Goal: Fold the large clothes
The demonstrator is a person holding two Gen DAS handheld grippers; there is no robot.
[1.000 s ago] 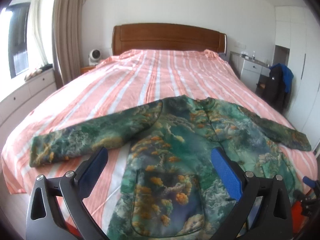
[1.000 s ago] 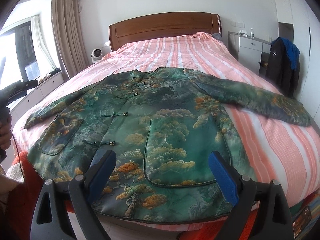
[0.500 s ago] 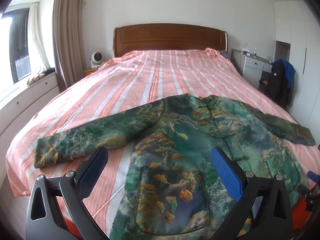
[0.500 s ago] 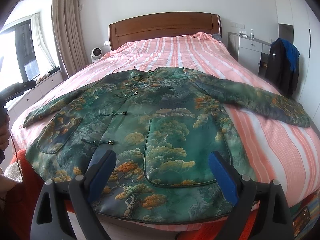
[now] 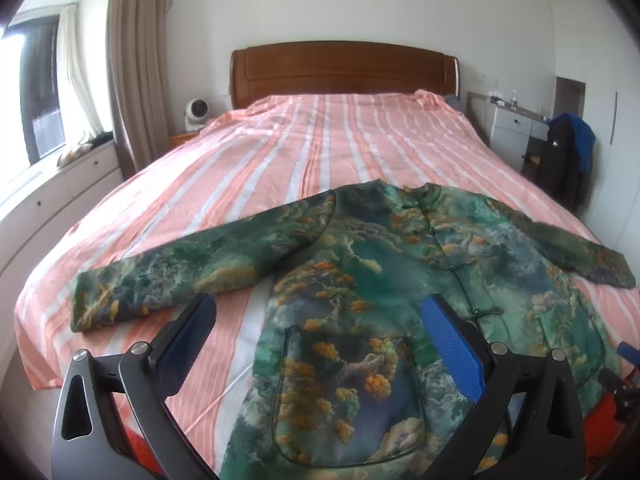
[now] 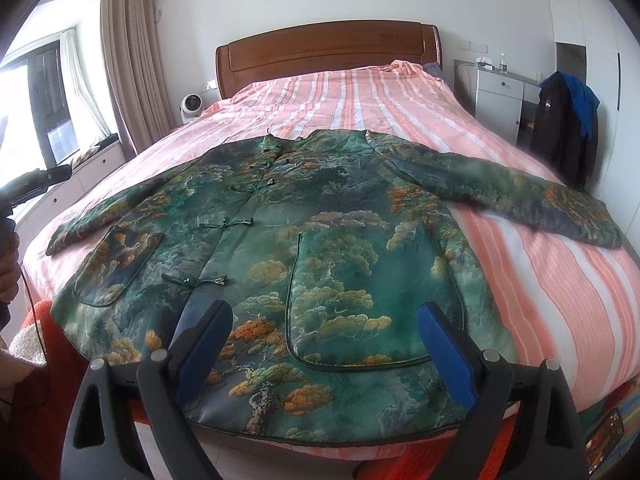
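A large green jacket (image 5: 360, 280) (image 6: 312, 240) with orange and gold tree patterns lies flat, front up and buttoned, at the foot of a bed, both sleeves spread out to the sides. My left gripper (image 5: 320, 332) hovers above the jacket's left half, open, nothing between its blue pads. My right gripper (image 6: 324, 344) hangs over the hem by the right pocket, also open and empty. The left gripper's body (image 6: 36, 182) shows at the far left of the right wrist view, held by a hand (image 6: 8, 264).
The bed (image 5: 320, 140) has a pink-and-white striped sheet and a wooden headboard (image 5: 344, 68). A white cabinet (image 5: 60, 192) runs along the left under a window. A white dresser (image 6: 500, 96) and a chair with dark and blue clothes (image 6: 568, 120) stand at right. A small fan (image 5: 196, 112) sits by the headboard.
The left wrist view has tilted up slightly, so the jacket sits lower in it. The right wrist view is the same. Both grippers stay open.
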